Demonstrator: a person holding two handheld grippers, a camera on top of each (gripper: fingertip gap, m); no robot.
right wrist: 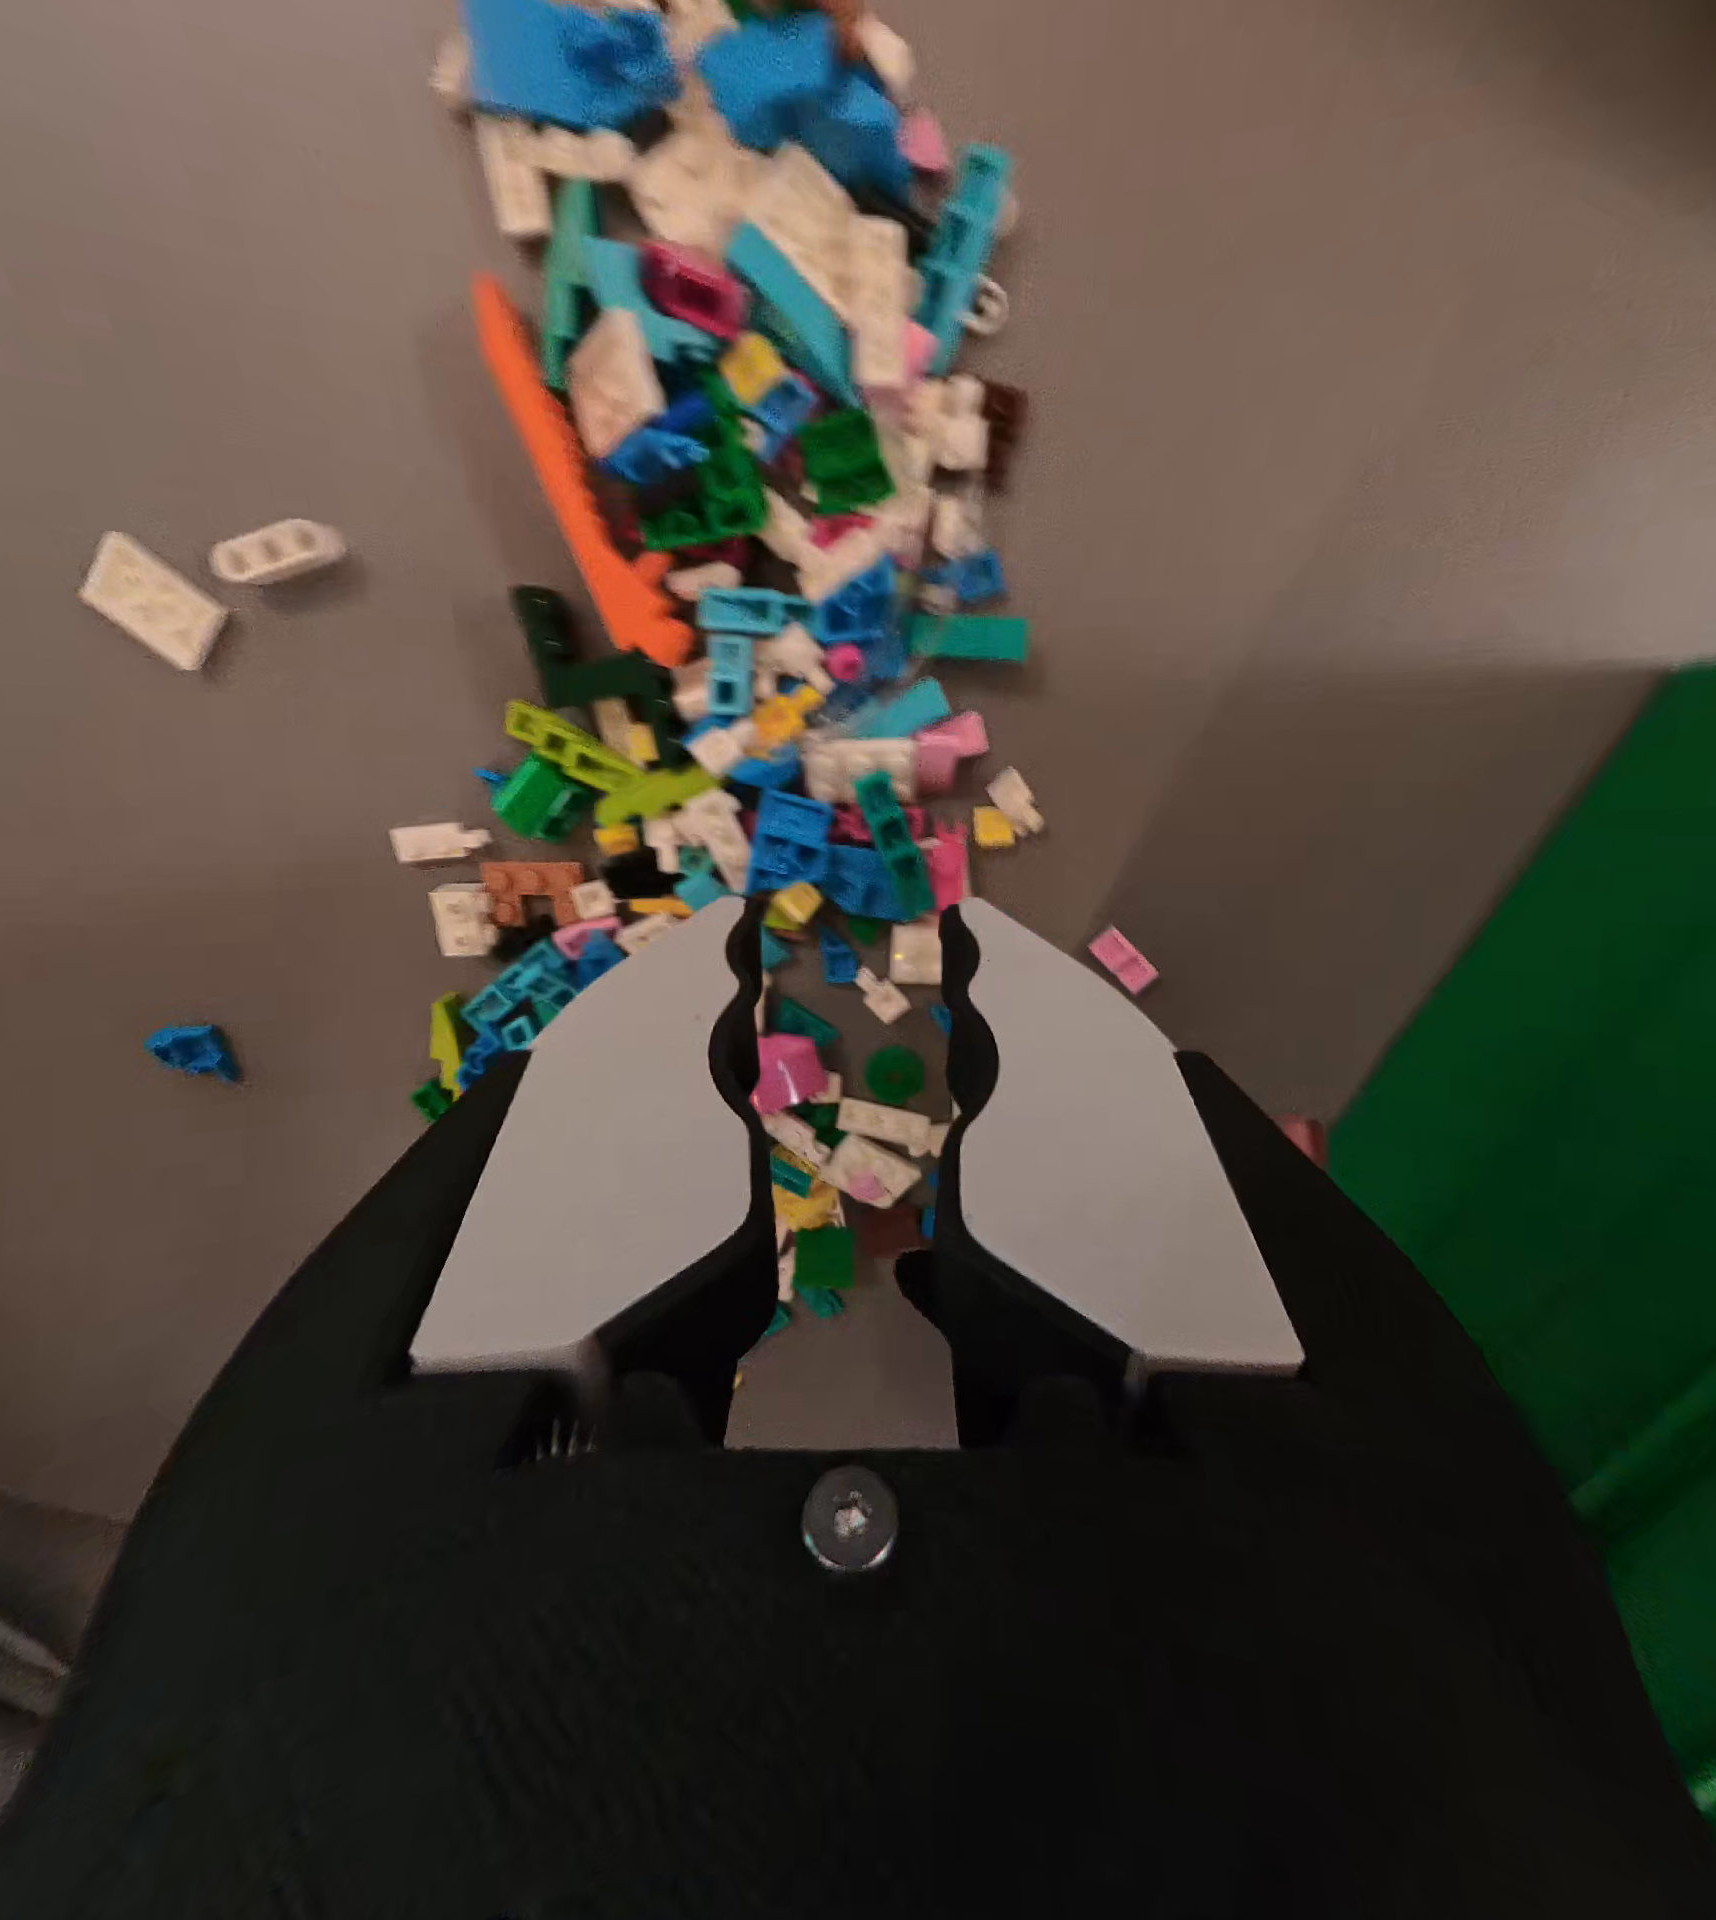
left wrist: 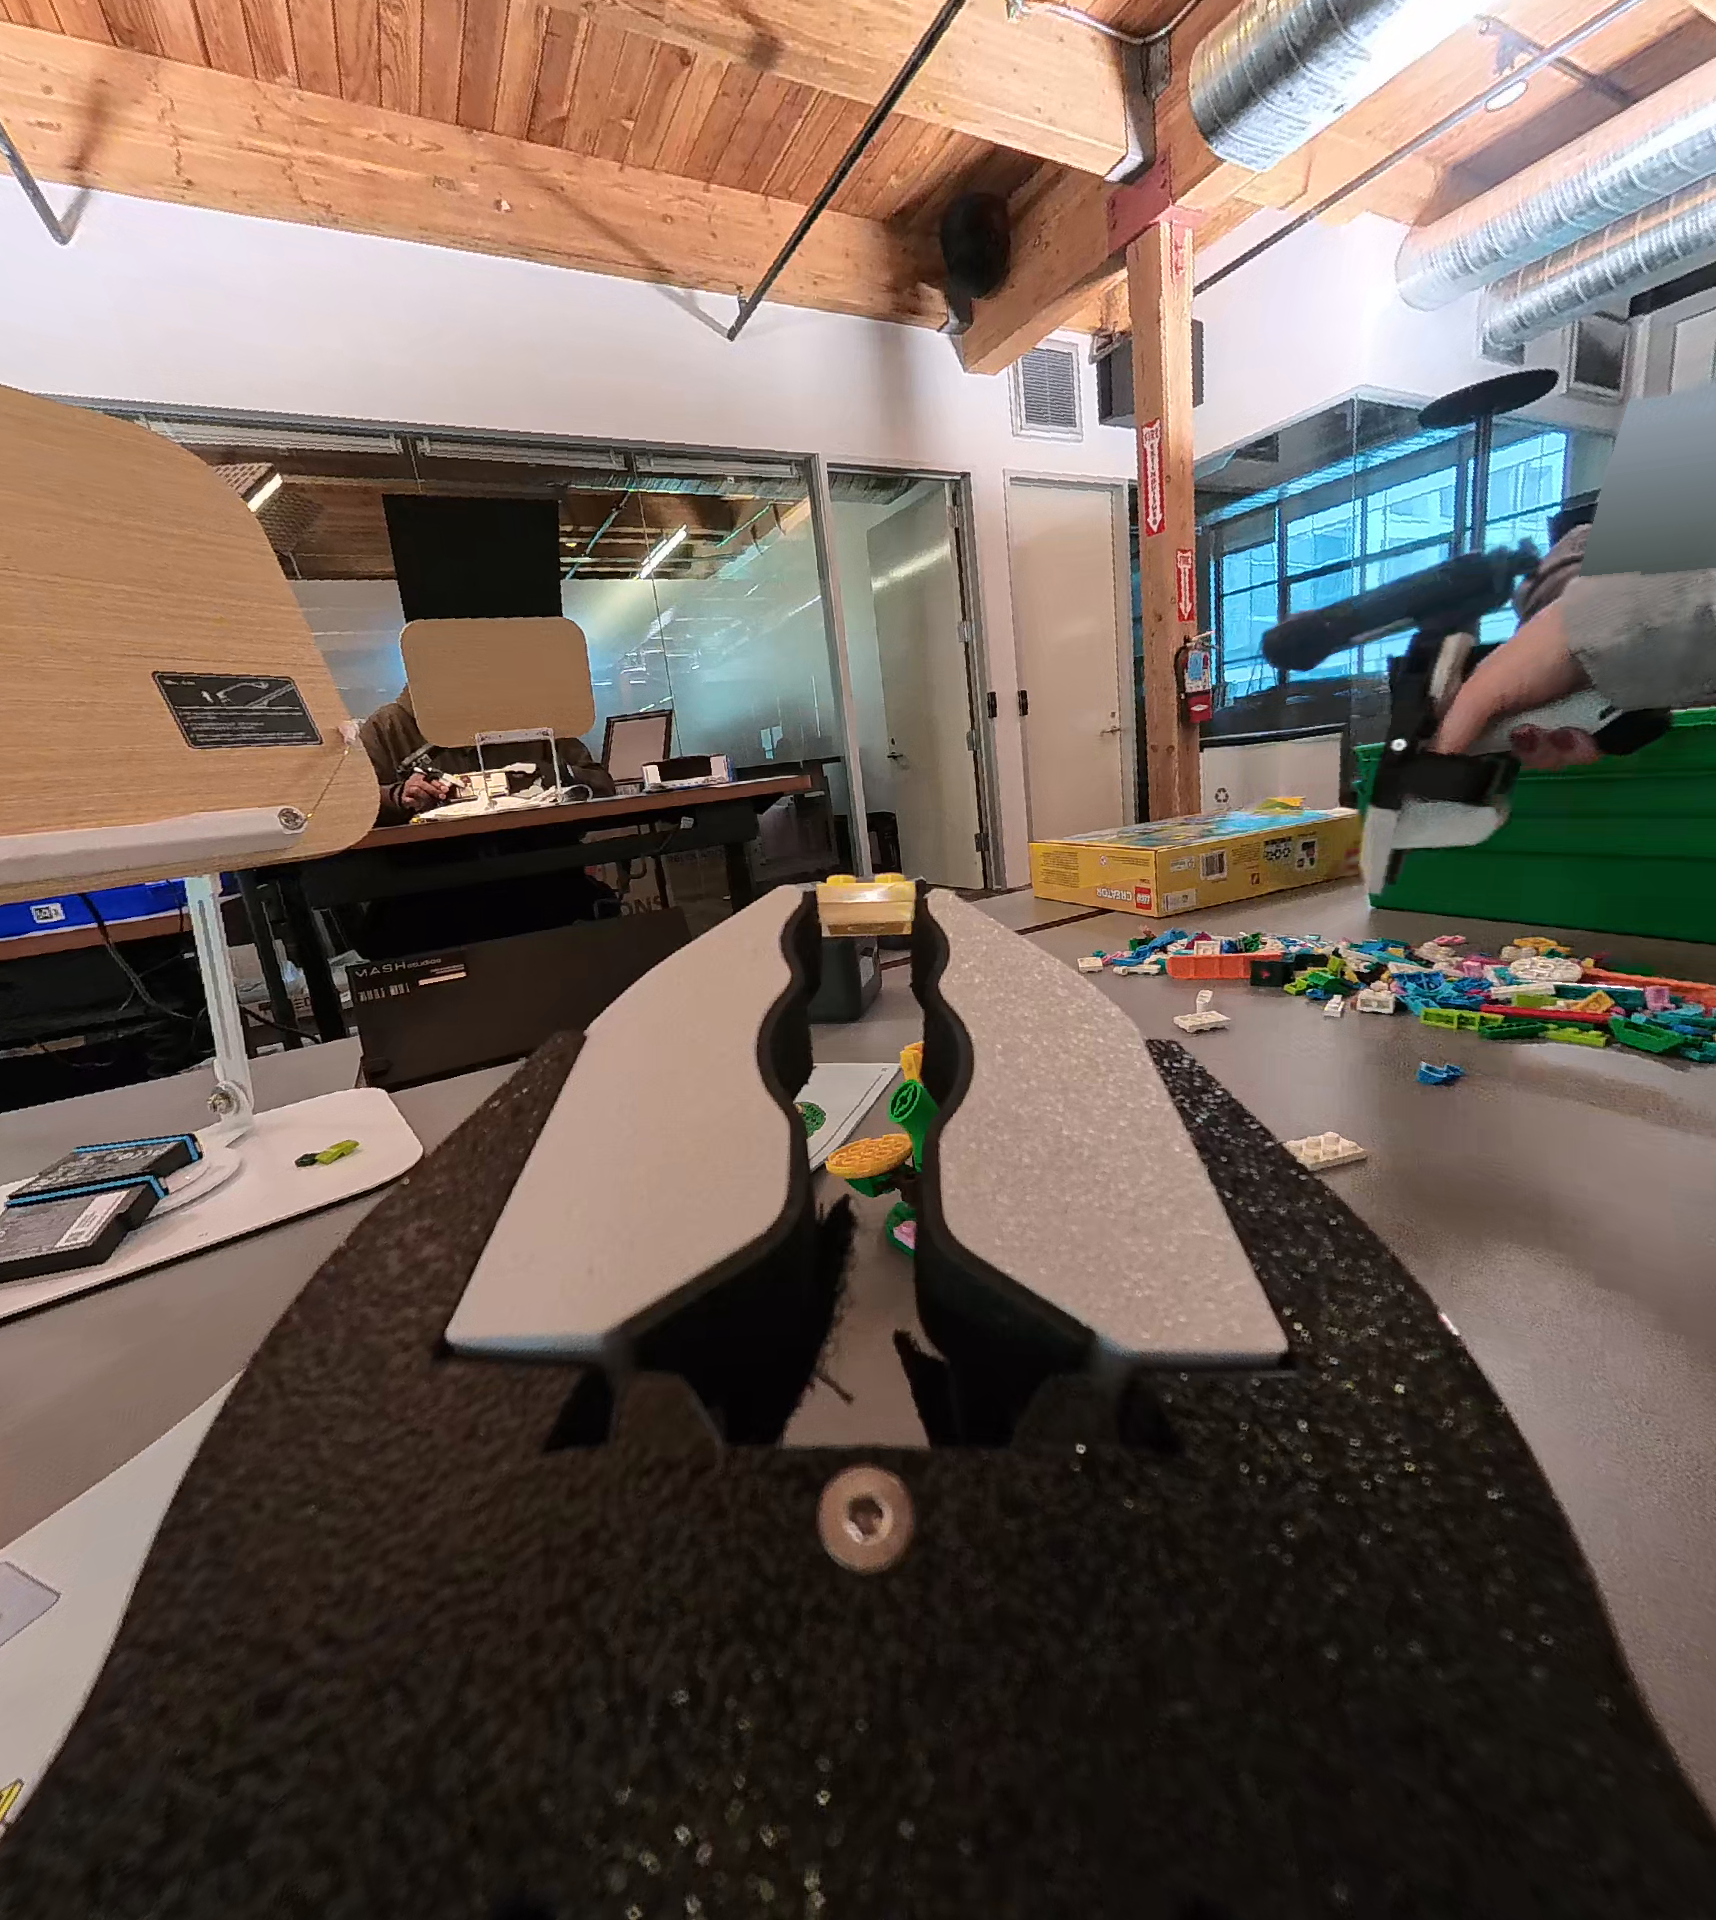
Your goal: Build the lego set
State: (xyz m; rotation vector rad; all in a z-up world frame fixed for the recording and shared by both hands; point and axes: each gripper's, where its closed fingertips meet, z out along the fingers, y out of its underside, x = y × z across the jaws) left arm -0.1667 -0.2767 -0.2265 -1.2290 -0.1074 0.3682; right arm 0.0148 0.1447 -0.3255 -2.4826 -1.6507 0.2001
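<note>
Left wrist view showed the left gripper [left wrist: 866, 902] clamped on a small yellow brick [left wrist: 865, 902] above the grey table [left wrist: 1456, 1247], while the right gripper [right wrist: 846, 925] hovered, fingers apart, over the loose brick pile [right wrist: 760, 582] beside the green bin [right wrist: 1612, 1143].

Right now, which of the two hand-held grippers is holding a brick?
The left hand-held gripper: a small yellow brick is pinched at its fingertips. The right hand-held gripper is open, empty, over the loose brick pile.

Both grippers alike — left gripper [left wrist: 866, 914] and right gripper [right wrist: 849, 930]: grey finger plates w/ wavy black inner pads, textured black body, one silver screw behind the fingers. Grey sleeve [left wrist: 1685, 634] behind right gripper.
</note>
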